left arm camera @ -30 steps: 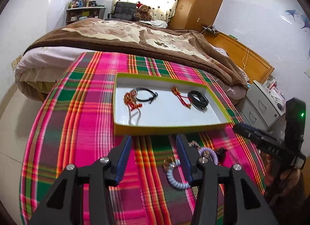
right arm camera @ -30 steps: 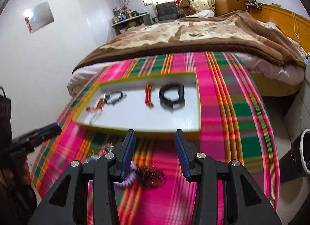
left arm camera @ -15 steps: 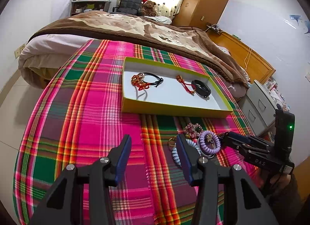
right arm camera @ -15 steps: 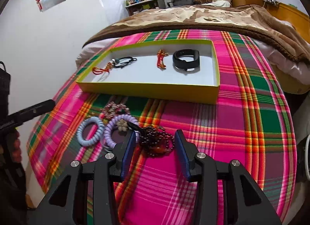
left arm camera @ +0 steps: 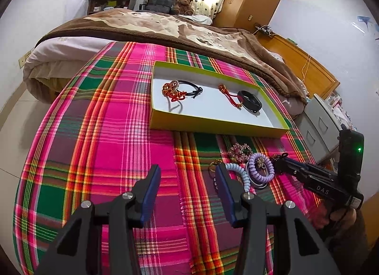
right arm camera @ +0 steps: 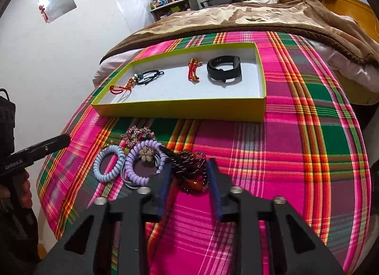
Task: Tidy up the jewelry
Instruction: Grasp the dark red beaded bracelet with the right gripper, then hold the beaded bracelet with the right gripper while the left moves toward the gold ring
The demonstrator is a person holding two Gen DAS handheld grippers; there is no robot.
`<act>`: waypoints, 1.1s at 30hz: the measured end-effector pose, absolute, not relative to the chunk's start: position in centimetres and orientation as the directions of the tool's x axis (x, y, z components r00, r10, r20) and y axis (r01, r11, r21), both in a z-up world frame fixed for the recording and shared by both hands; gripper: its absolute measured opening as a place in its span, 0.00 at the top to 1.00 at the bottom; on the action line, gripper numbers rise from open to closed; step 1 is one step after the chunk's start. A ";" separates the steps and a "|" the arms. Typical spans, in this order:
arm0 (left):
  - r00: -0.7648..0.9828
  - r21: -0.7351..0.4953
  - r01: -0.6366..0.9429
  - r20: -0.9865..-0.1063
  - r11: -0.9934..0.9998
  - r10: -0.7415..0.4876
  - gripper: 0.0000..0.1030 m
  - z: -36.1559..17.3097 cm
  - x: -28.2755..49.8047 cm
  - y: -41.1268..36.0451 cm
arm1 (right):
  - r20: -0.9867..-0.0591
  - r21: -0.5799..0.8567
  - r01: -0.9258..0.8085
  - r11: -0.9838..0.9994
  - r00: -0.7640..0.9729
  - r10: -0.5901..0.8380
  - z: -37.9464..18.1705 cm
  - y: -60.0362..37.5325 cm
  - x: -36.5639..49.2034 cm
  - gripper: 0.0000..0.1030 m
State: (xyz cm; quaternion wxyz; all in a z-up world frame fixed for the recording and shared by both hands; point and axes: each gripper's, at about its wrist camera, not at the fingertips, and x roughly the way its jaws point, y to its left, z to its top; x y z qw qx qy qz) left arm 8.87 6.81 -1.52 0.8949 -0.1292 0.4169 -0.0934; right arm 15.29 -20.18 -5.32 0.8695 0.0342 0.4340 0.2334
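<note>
A yellow-green box sits on the plaid cloth and holds a black band, a red cord bracelet and a black and red corded piece. In front of it lies a pile: a blue coil bracelet, a purple coil bracelet with a flower, a pink beaded bracelet and a dark beaded bracelet. My right gripper is open, its fingers on either side of the dark beaded bracelet. My left gripper is open and empty, just left of the pile.
The plaid cloth covers a round table. A bed with a brown blanket lies behind it. A grey drawer unit stands at the right. The right gripper's body shows in the left wrist view.
My right gripper has moved down and forward over the pile, and its fingers now straddle the dark beaded bracelet. My left gripper has shifted slightly nearer the pile.
</note>
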 end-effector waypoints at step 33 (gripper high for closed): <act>0.568 -0.164 0.121 -0.797 0.979 -0.204 0.56 -3.9 12.2 1.1 | -0.677 0.190 -0.342 0.920 0.633 0.375 -2.8 -20.7 12.8 0.80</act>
